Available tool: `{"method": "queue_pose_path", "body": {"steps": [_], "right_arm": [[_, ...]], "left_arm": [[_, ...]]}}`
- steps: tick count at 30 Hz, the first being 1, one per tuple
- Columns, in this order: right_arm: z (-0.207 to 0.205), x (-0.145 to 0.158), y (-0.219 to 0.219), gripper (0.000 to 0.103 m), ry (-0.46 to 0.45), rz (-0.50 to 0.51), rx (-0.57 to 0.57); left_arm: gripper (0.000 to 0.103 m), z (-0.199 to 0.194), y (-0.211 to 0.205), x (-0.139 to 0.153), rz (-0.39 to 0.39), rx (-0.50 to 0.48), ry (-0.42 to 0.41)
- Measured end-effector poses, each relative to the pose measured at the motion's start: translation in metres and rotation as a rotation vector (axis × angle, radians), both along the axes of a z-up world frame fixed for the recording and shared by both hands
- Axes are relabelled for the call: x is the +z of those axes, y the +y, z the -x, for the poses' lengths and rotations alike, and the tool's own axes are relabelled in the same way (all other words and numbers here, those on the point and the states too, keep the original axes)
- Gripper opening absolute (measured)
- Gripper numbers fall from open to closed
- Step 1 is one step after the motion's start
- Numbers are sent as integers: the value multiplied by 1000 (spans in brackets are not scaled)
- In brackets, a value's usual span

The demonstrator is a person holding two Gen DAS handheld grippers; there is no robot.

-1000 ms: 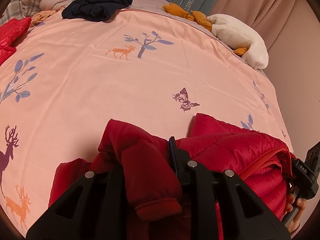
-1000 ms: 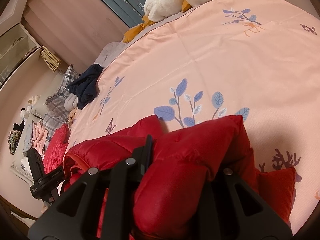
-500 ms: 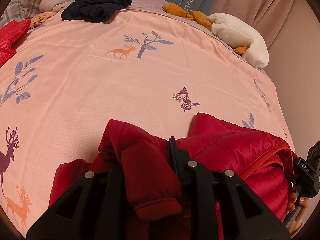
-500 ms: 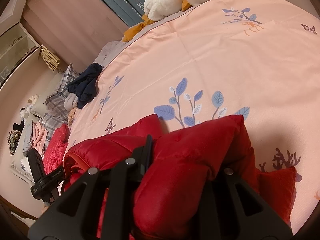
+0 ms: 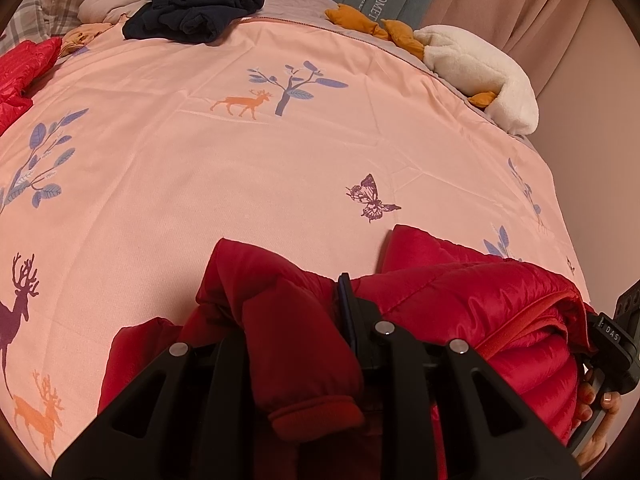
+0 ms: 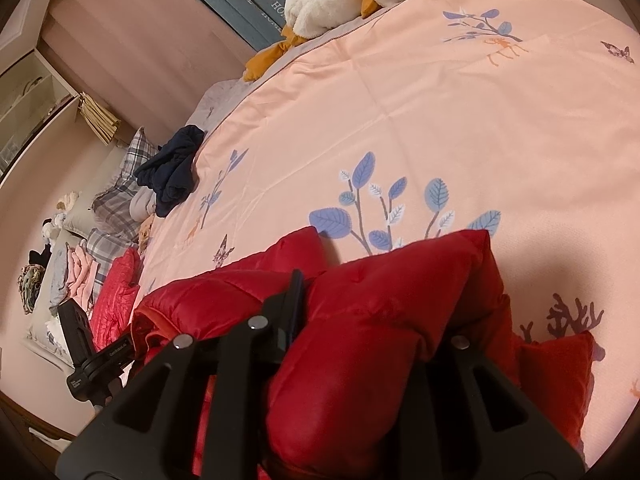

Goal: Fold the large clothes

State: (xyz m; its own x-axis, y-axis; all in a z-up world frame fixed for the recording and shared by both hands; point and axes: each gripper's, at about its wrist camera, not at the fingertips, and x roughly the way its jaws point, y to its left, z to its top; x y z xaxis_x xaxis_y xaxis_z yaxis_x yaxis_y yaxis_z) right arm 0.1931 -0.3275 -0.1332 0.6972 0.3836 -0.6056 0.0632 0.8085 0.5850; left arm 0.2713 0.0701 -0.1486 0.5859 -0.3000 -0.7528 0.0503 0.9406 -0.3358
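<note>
Left gripper (image 5: 296,320): jaws nearly closed, clamped on a sleeve (image 5: 304,364) of the red puffer jacket (image 5: 472,304), whose cuff hangs toward the camera between the fingers. Right gripper (image 6: 384,312): jaws narrow and just easing apart, a thick padded fold of the same jacket (image 6: 384,320) between them and still pressed by the pads. The jacket lies bunched at the near edge of the pink printed duvet (image 5: 240,168). A hand (image 5: 600,408) grips the other tool's handle at the right edge of the left view. A navy garment (image 5: 200,0) and a white plush toy (image 5: 480,68) lie at the far side.
</note>
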Motion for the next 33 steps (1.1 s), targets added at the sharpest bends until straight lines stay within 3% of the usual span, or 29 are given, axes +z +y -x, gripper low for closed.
{"method": "queue_pose_path", "body": {"steps": [13,19,28,30,33], "right_arm": [[14,14,0,47,-41,-45,9],[16,20,-1,55,-50,-55,2],[16,27,-3,65,-67,-92,-1],[16,30,-4,68,-70,-102,-2],[19,37,-9,77,-92,-138,-14]], "left_arm": [[23,3,-1,5,5,12,0],[27,1,6,9,74,26,26],[50,0,15,23,191,20,48],[62,-1,18,26,232,22,47],[73,-1,21,33,288,25,31]]}}
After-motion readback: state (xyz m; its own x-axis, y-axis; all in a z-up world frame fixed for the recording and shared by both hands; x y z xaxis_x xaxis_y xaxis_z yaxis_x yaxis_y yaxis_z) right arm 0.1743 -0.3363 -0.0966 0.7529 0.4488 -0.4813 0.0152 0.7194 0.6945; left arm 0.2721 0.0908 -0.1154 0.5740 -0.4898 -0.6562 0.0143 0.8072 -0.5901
